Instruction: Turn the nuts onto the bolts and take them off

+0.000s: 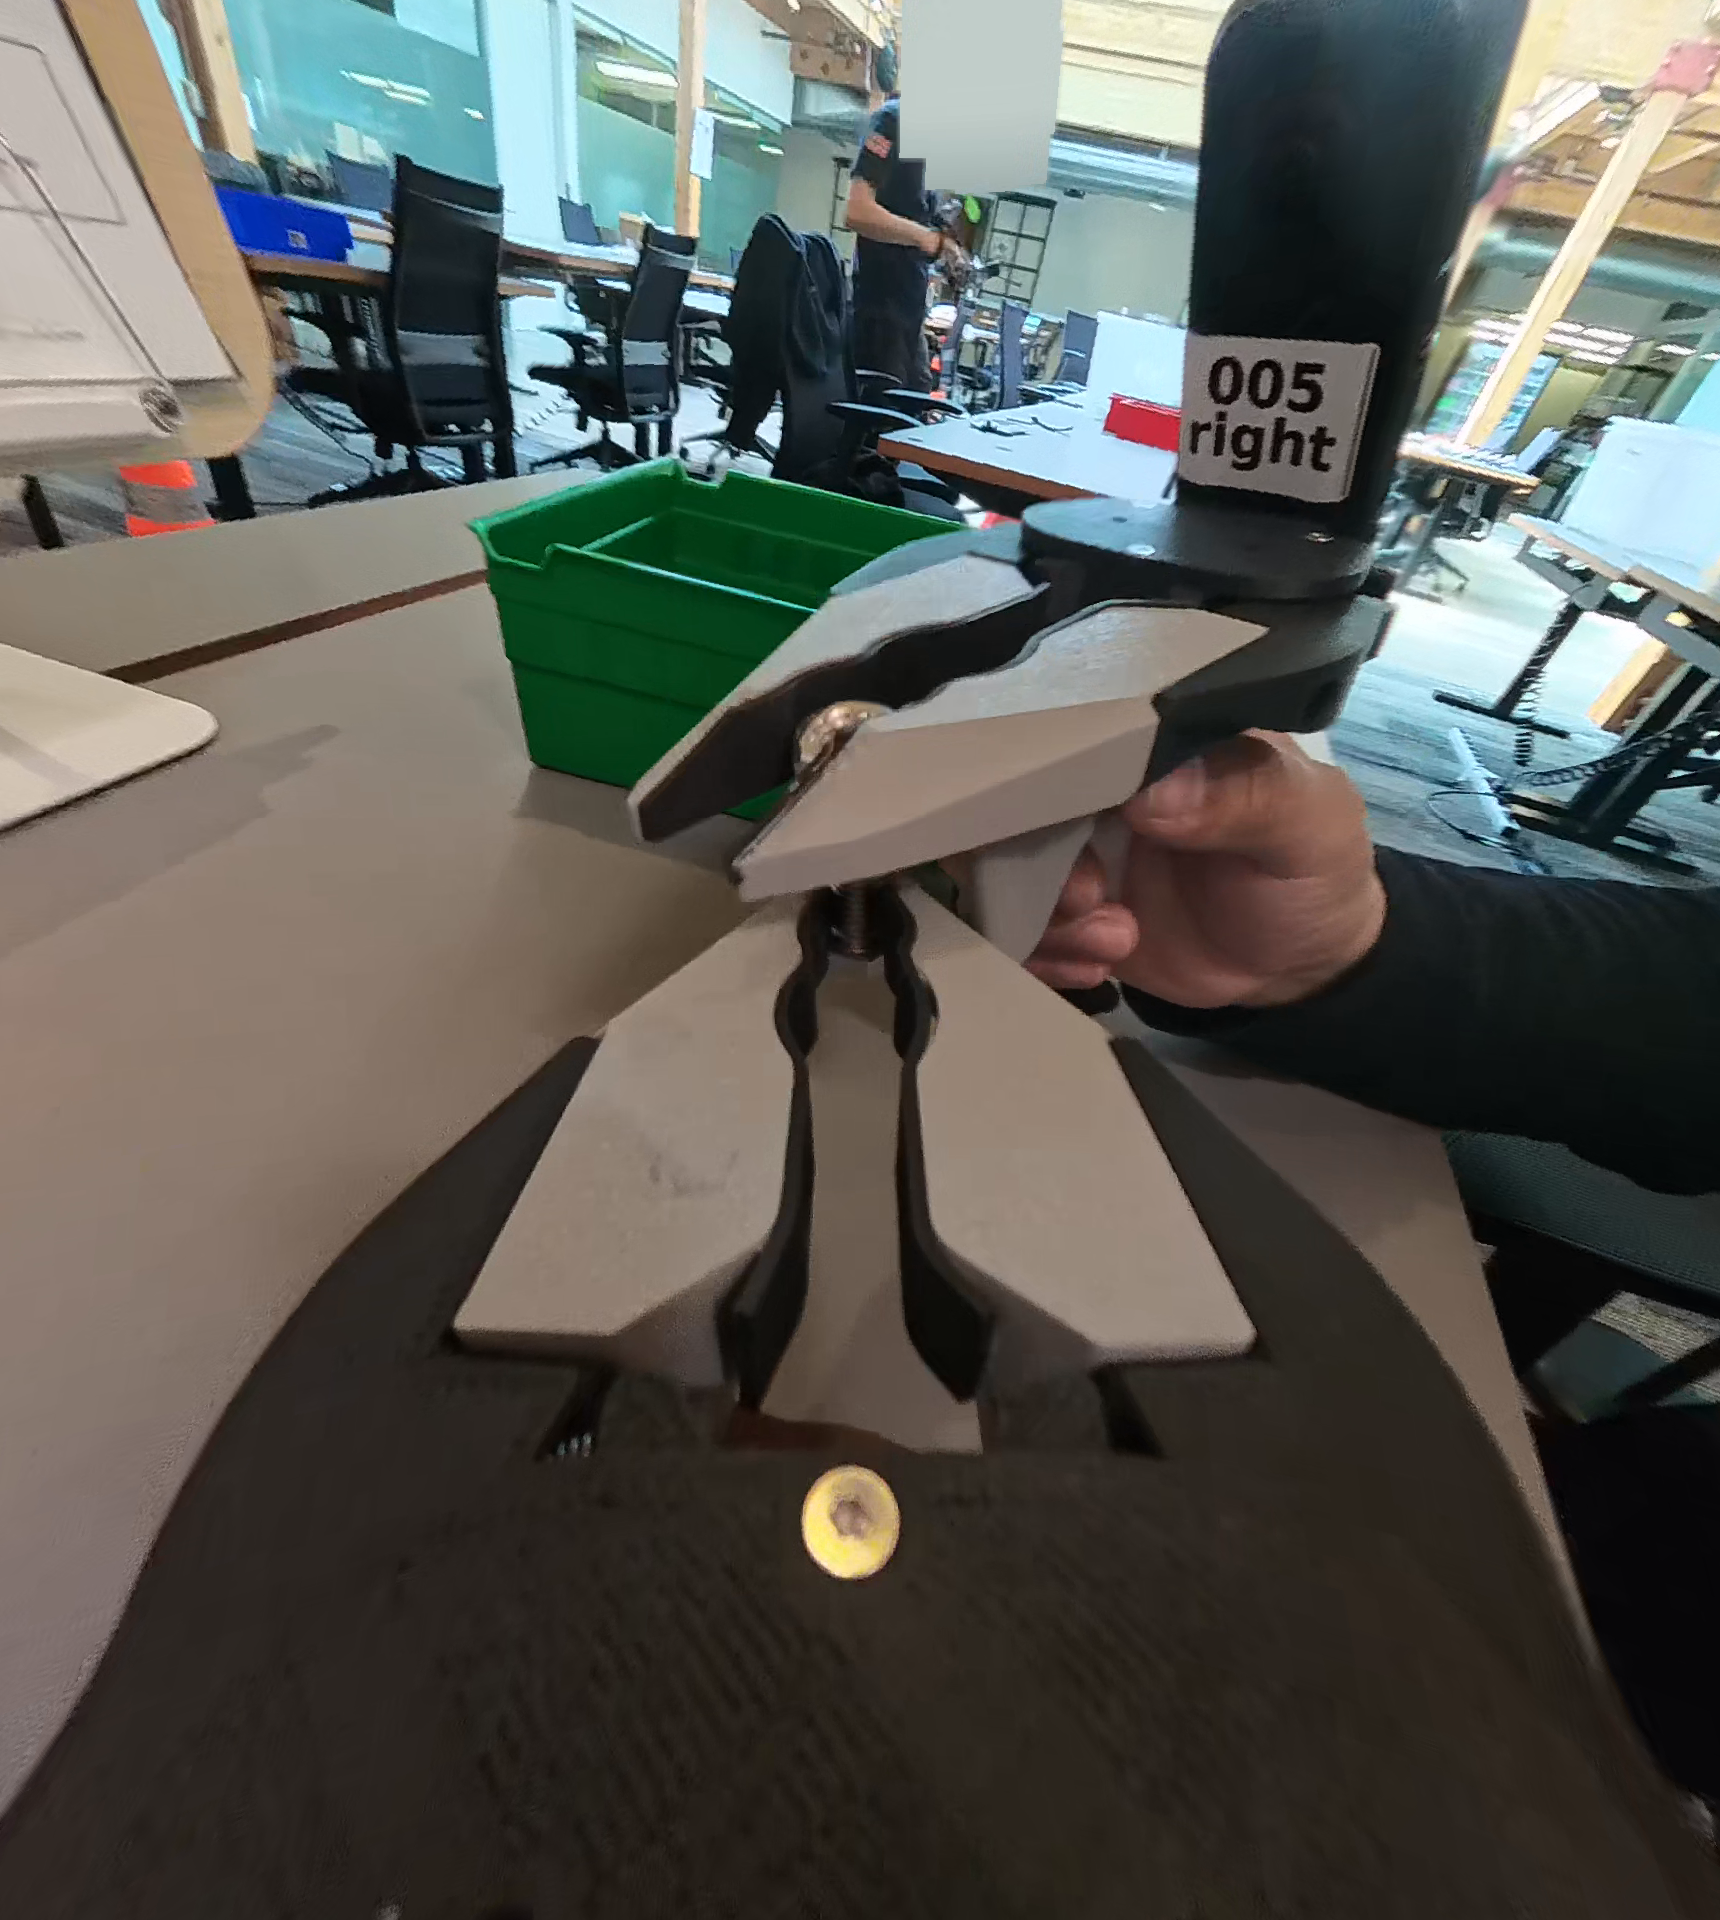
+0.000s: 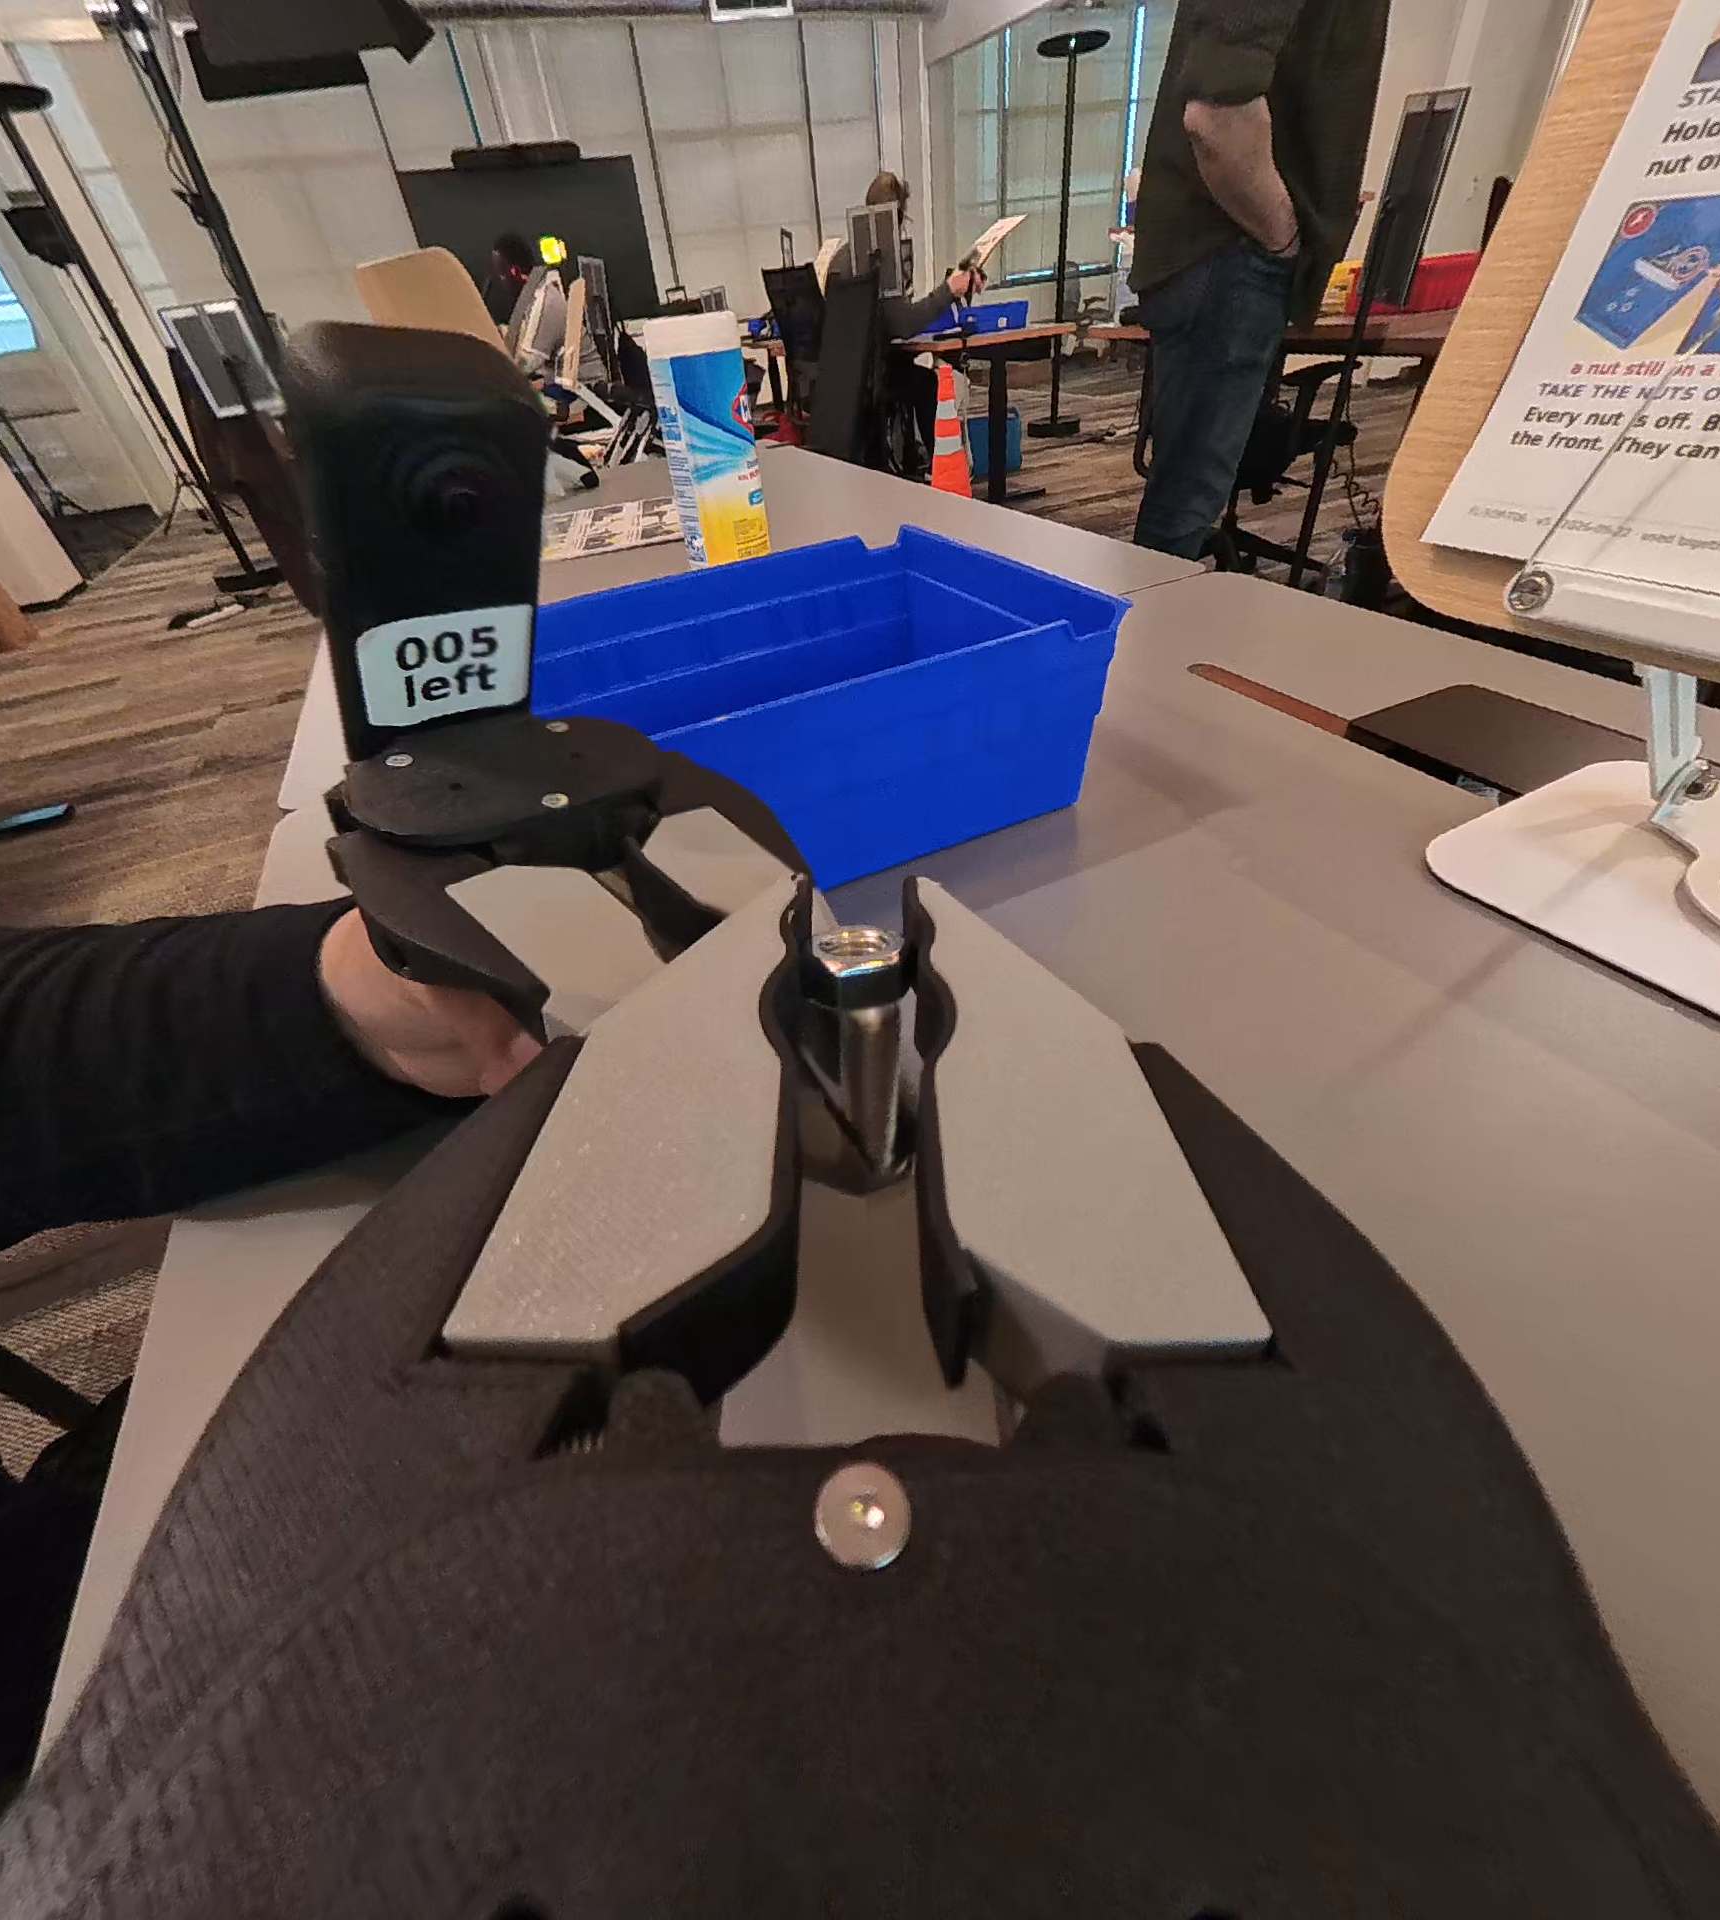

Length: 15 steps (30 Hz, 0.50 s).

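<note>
Bolt and nut held between 2 tools

Steel bolt [image 2: 851,1081] lies clamped lengthwise in the right tool [image 2: 851,914] above the desk [image 2: 1355,1039], its nut [image 2: 851,961] at the tip end. The left tool [image 1: 856,925] is closed on the bolt's threaded end. Both parts look hard, smooth and likely slippery; the nut's flats seem the best place to grip. Only the right wrist view shows the nut and a blue bin [image 2: 835,707]; only the left wrist view shows a green bin [image 1: 648,623].
</note>
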### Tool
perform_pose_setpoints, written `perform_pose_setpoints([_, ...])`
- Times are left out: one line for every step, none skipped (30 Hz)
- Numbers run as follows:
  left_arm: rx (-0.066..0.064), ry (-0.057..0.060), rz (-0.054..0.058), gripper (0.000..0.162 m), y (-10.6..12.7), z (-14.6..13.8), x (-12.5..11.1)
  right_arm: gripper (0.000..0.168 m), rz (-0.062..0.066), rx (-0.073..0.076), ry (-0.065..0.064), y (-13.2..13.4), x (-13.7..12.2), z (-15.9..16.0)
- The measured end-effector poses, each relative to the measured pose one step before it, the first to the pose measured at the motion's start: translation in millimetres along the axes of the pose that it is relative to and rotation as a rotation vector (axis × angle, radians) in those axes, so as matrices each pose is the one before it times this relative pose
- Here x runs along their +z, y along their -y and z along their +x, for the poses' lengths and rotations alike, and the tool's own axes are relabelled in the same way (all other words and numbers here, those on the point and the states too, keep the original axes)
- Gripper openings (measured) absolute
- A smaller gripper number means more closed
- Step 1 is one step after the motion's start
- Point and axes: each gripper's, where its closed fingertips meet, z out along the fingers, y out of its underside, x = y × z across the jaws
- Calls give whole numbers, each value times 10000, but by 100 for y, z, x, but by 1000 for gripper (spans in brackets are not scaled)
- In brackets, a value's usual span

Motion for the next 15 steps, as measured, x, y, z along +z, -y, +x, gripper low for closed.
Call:
perform_pose_setpoints([-99, -55, -52, 7, -138, 10, 65, 14, 79, -50, -47, 202, -53, 15])
perform_pose_setpoints([19, 85, -51, 7, -140, -152, 52, 14, 118, -47, -38, 279, -117, 16])
perform_pose_setpoints([61, 75, -94, 7, -171, -125, 46, 14, 151, -26, -25, 334, -168, 18])
perform_pose_setpoints([36, 118, -61, 7, -116, -200, 19, 14, 184, -17, -39, 430, -249, 72])
perform_pose_setpoints([19, 130, 11, 7, -5, -235, -39, 14, 297, -53, -65, 613, -349, 106])
perform_pose_setpoints([-20, 48, 39, 6, 75, -133, -67, 14, 341, -59, -29, 698, -403, 51])
perform_pose_setpoints([-67, 51, 78, 6, 124, -161, -78, 14, 295, -19, 16, 657, -368, 7])
perform_pose_setpoints([-65, 81, 79, 6, 127, -209, -85, 14, 182, 18, 3, 501, -304, 19])
perform_pose_setpoints([-36, 64, 36, 6, 42, -197, -62, 14, 79, 0, -28, 346, -231, 50])
perform_pose_setpoints([-32, 96, 14, 6, -2, -255, -47, 14, 65, -56, -47, 311, -206, 31])
perform_pose_setpoints([-50, 121, 15, 6, -35, -292, -13, 14, 82, -69, -72, 366, -204, 39])
perform_pose_setpoints([-68, 30, -23, 6, -109, -168, 7, 14, 133, -42, -94, 515, -278, -4])
perform_pose_setpoints([-57, 2, -41, 6, -136, -93, 28, 14, 177, 53, -53, 746, -422, -157])
perform_pose_setpoints([-17, 39, -33, 6, -126, -110, 42, 14, 222, 100, 41, 1102, -644, -390])
perform_pose_setpoints([12, 15, -53, 6, -131, -24, 77, 14, 289, -21, 25, 1442, -893, -421])
